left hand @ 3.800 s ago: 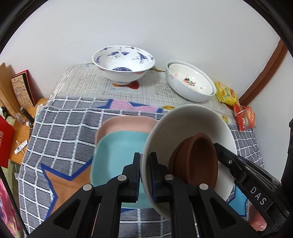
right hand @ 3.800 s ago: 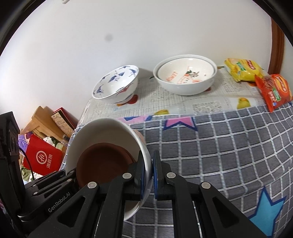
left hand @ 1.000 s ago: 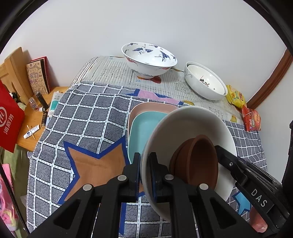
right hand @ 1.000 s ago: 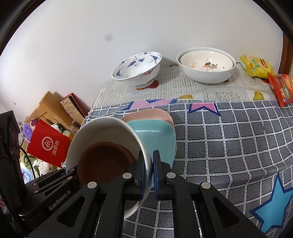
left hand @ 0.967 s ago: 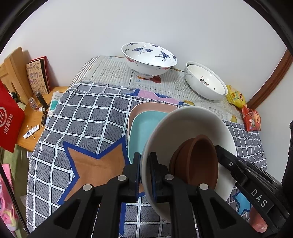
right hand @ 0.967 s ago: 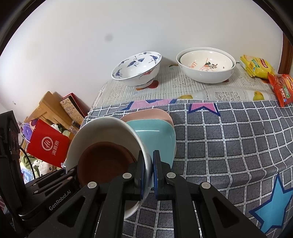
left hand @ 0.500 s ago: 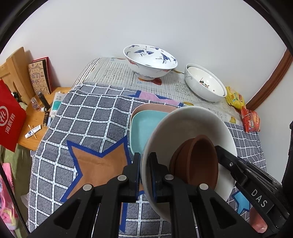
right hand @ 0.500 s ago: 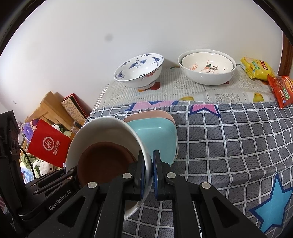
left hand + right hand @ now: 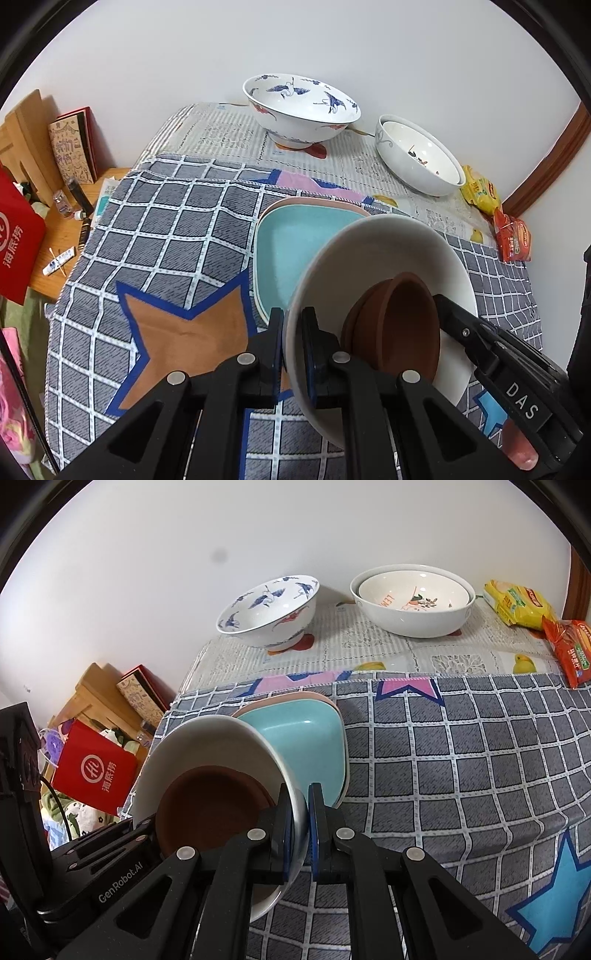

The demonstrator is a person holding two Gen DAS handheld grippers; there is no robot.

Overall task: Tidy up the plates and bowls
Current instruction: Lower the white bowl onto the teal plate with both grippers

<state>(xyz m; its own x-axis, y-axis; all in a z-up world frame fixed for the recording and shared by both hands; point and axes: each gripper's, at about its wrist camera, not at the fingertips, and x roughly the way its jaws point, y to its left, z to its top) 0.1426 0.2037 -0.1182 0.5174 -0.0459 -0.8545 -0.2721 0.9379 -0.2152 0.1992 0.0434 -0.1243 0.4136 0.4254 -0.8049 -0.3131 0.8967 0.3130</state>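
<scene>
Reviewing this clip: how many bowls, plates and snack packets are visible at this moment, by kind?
Bowls: 5 – white bowl held at its rim by both grippers, brown bowl inside it, blue-patterned bowl, and two nested white bowls.
Plates: 2 – teal plate stacked on a pink plate.
Snack packets: 2 – yellow packet, red packet.
Total: 9

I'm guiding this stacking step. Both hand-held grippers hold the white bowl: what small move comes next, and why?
Probably lower the white bowl gently. Both the left hand-held gripper and right hand-held gripper clamp its rim, it hangs tilted, and the brown bowl inside could slide.
</scene>
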